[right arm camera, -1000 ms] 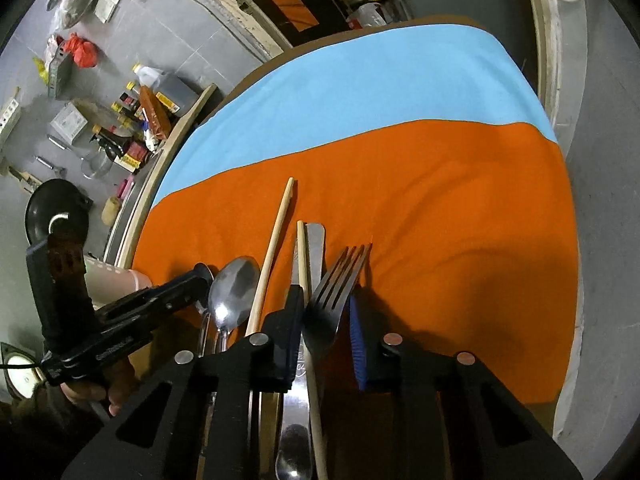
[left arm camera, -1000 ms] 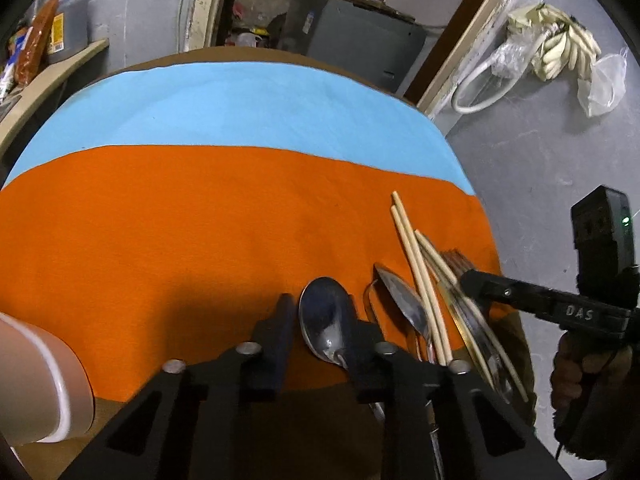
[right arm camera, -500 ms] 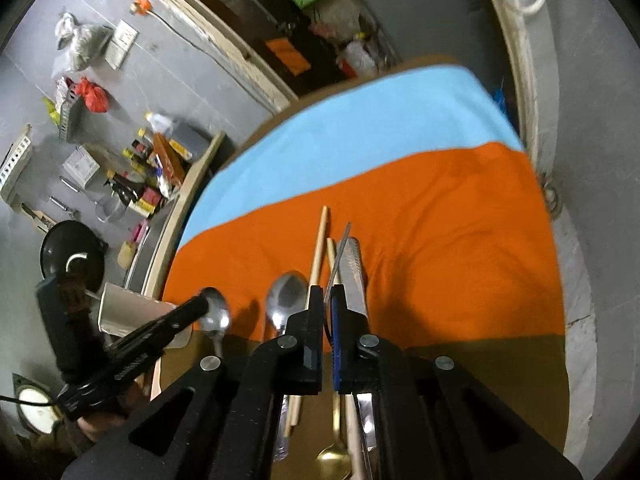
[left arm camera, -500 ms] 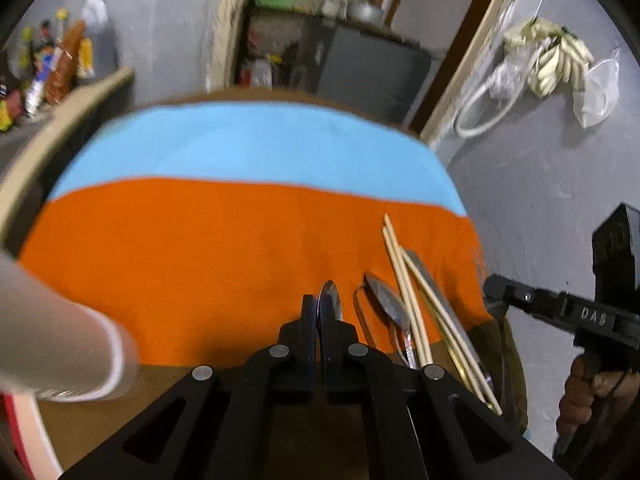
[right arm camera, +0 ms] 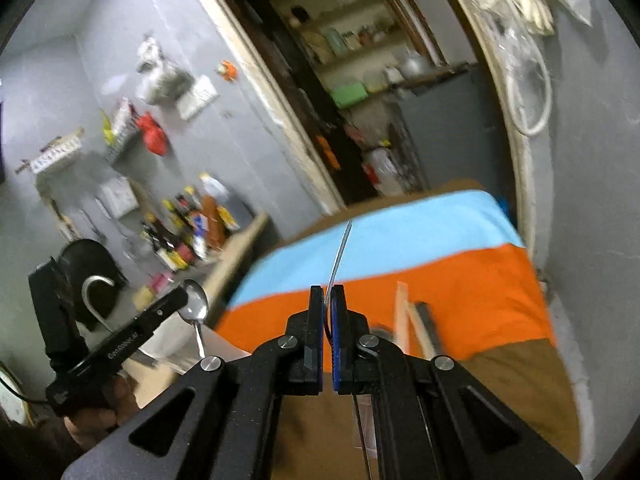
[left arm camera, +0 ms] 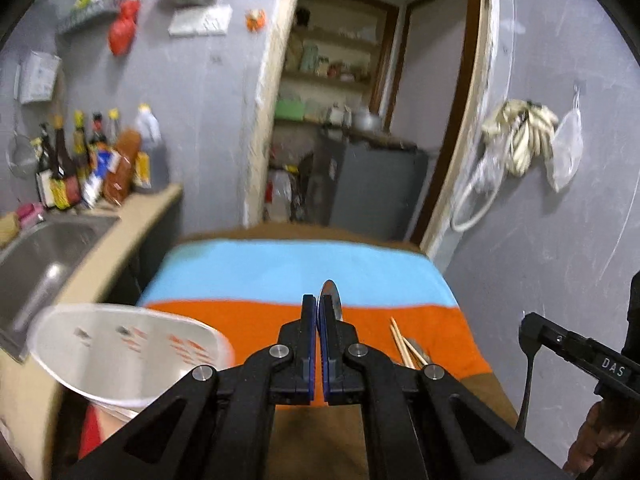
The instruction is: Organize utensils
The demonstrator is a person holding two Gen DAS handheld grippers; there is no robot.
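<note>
Left gripper point(left arm camera: 319, 312) clamped on spoon point(left arm camera: 330, 298), right gripper point(right arm camera: 327, 304) on fork point(right arm camera: 340, 254): probably stiff, light, slippery steel, best pinched mid-handle.

Chopsticks point(left arm camera: 404, 342) on cloth point(left arm camera: 296, 272) right of cup point(left arm camera: 128, 352), sink point(left arm camera: 44, 256) far left, doorway point(left arm camera: 360, 120) behind table

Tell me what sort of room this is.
Most likely a small home kitchen: a steel sink set in a counter, sauce bottles lined up behind it, and pantry shelves through the doorway.
</note>
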